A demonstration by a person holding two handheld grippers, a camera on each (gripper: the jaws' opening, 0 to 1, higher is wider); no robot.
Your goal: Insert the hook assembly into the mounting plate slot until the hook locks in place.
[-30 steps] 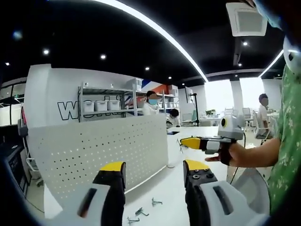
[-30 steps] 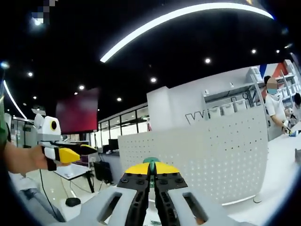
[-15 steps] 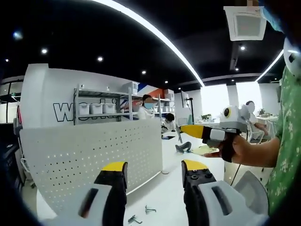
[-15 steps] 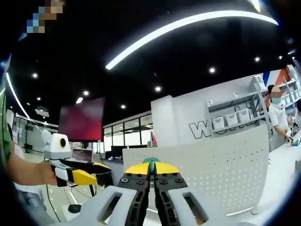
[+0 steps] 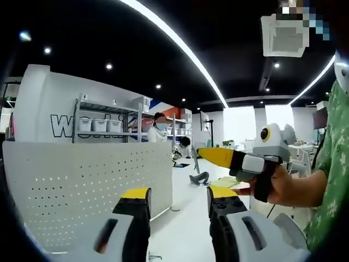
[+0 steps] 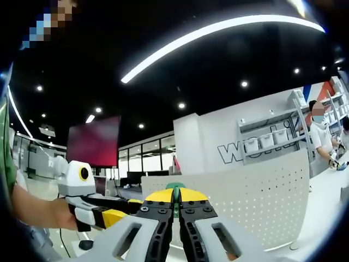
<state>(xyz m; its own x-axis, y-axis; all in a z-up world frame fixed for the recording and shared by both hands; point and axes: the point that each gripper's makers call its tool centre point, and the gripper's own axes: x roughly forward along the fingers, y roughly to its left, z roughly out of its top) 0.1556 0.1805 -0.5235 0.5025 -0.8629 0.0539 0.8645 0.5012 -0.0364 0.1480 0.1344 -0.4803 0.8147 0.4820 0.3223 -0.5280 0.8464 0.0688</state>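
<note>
in the left gripper view, the left gripper point(image 5: 177, 203) has its two yellow-tipped jaws spread wide with nothing between them. beyond them stands the white perforated mounting plate point(image 5: 82, 191), upright on the white table point(image 5: 185, 224). a small metal hook point(image 5: 154, 256) lies on the table at the bottom edge, just right of the left jaw. the right gripper point(image 5: 210, 155) comes in from the right, held in a hand point(image 5: 281, 188), its yellow tip pointing left above the table; whether it is parted cannot be told here. a shelf with bins point(image 5: 103, 123) and a person point(image 5: 160, 128) stand far behind.

in the right gripper view, the right gripper point(image 6: 175, 195) has its jaws pressed together on a small green piece point(image 6: 175, 186) at the tips. the mounting plate point(image 6: 245, 196) stands behind them, stretching right. the left gripper point(image 6: 117, 210) enters from the left, held in a hand point(image 6: 65, 221), its jaws apart. a dark red wall screen point(image 6: 92, 142) hangs above it.
</note>
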